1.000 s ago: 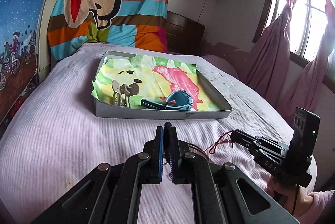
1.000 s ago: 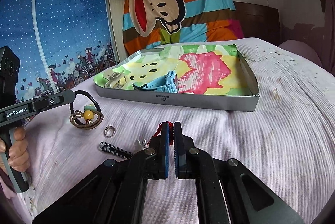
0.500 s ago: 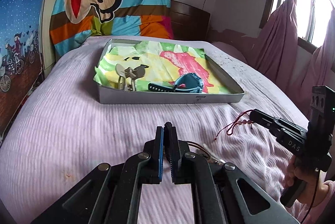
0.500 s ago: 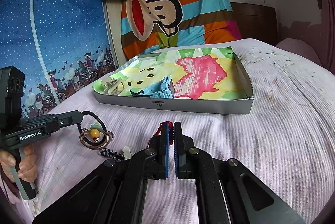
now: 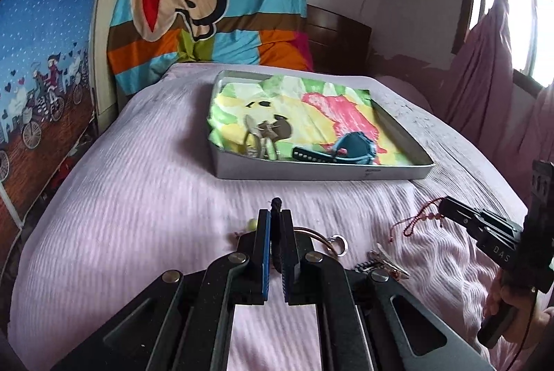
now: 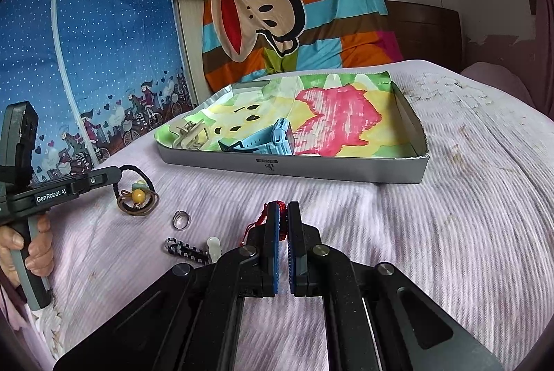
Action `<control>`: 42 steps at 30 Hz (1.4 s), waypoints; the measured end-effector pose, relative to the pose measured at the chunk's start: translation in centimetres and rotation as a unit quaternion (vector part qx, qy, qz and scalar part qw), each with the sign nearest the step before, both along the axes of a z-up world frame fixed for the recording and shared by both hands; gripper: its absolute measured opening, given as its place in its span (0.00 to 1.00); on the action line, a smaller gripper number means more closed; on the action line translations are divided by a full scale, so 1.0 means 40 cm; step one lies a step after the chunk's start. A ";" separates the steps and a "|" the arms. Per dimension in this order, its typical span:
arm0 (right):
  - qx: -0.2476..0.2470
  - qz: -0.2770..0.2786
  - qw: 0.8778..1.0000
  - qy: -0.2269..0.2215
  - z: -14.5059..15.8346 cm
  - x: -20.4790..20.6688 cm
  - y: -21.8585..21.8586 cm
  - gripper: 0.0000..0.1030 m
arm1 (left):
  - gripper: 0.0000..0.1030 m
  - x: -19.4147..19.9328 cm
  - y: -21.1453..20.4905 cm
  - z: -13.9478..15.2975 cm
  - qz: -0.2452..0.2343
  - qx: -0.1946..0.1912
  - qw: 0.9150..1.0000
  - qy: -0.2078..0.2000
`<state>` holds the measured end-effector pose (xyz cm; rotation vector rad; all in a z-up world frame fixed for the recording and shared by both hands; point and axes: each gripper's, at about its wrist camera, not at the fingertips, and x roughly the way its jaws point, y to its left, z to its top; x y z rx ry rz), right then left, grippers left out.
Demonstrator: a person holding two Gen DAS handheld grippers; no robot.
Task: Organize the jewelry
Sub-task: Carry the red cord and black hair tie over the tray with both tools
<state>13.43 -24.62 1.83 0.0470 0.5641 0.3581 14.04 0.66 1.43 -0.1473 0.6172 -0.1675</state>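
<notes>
Two pieces are in your grip: your left gripper [image 6: 116,175] is clenched on a black cord [image 6: 133,168] with a yellow bead [image 6: 137,196], hanging just above the bed [image 6: 432,232], and your right gripper [image 5: 445,208] is clamped on a red bracelet [image 5: 420,219]. Near the cord, a ring [image 6: 181,219], a striped clip [image 6: 185,249] and a white piece [image 6: 214,246] lie on the bed. Farther off, the tray [image 6: 311,168] holds a blue watch [image 6: 266,142] and a beige claw clip [image 6: 188,135].
</notes>
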 end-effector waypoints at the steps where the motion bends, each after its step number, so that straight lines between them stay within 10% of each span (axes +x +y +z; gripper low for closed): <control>1: 0.000 -0.001 1.000 0.000 0.000 0.000 0.000 0.04 | 0.05 -0.001 -0.023 0.000 -0.013 0.004 1.000 -0.001; 14: 0.015 -0.029 0.999 -0.006 0.015 0.018 -0.061 0.04 | 0.05 -0.013 -0.210 -0.046 -0.134 0.007 0.991 0.029; 42: 0.049 -0.018 0.998 -0.044 0.071 0.138 -0.041 0.04 | 0.05 0.168 -0.081 0.068 -0.074 -0.051 0.996 0.012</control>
